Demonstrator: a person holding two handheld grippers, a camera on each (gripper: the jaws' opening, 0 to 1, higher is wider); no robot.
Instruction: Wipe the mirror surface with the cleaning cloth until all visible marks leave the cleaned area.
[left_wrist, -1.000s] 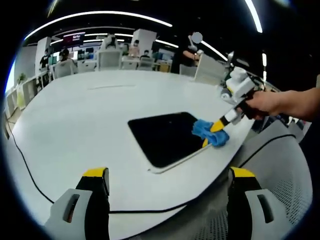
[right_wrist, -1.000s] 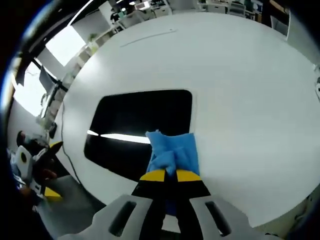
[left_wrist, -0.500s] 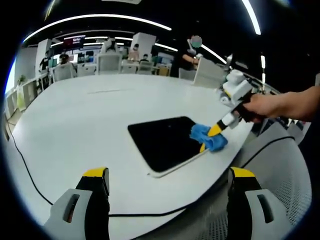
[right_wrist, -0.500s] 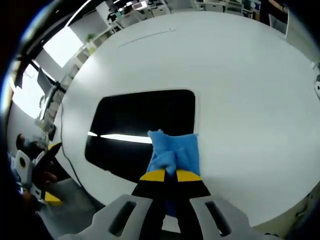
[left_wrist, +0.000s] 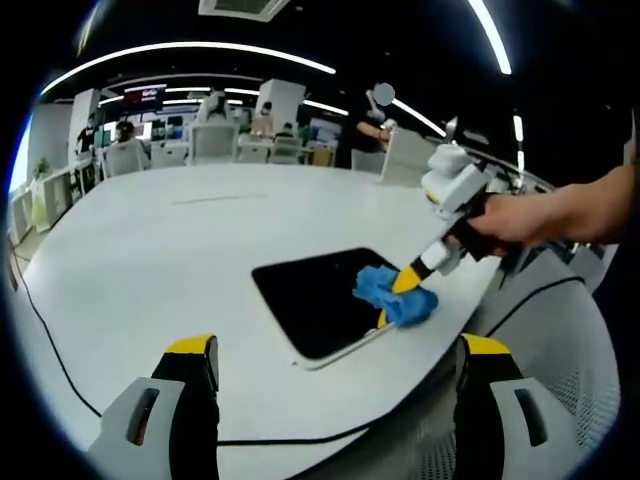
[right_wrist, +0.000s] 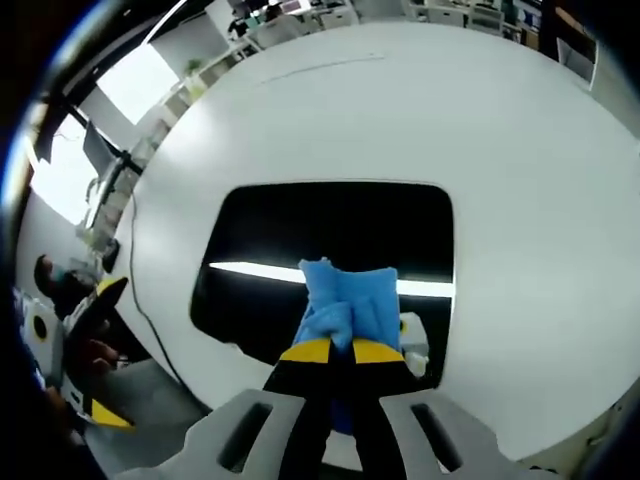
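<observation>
A dark rectangular mirror (left_wrist: 318, 298) (right_wrist: 330, 240) with a pale frame lies flat on the white table (left_wrist: 180, 250). My right gripper (right_wrist: 332, 350) is shut on a blue cleaning cloth (right_wrist: 346, 303), which is pressed on the mirror near its near edge. In the left gripper view the same cloth (left_wrist: 393, 295) sits at the mirror's right side, with the right gripper (left_wrist: 405, 282) held by a person's hand (left_wrist: 520, 215). My left gripper (left_wrist: 330, 345) hangs open above the table's near edge, well short of the mirror, with nothing between its fingers.
A black cable (left_wrist: 60, 350) runs along the table's near edge. Chairs, desks and several people stand in the office beyond the far side (left_wrist: 215, 125). A grey mesh chair (left_wrist: 560, 350) is at the right. Light strips reflect in the mirror (right_wrist: 260, 272).
The right gripper has slid the cloth from the mirror's right edge further onto the glass. The left gripper has stayed open and held about where it was.
</observation>
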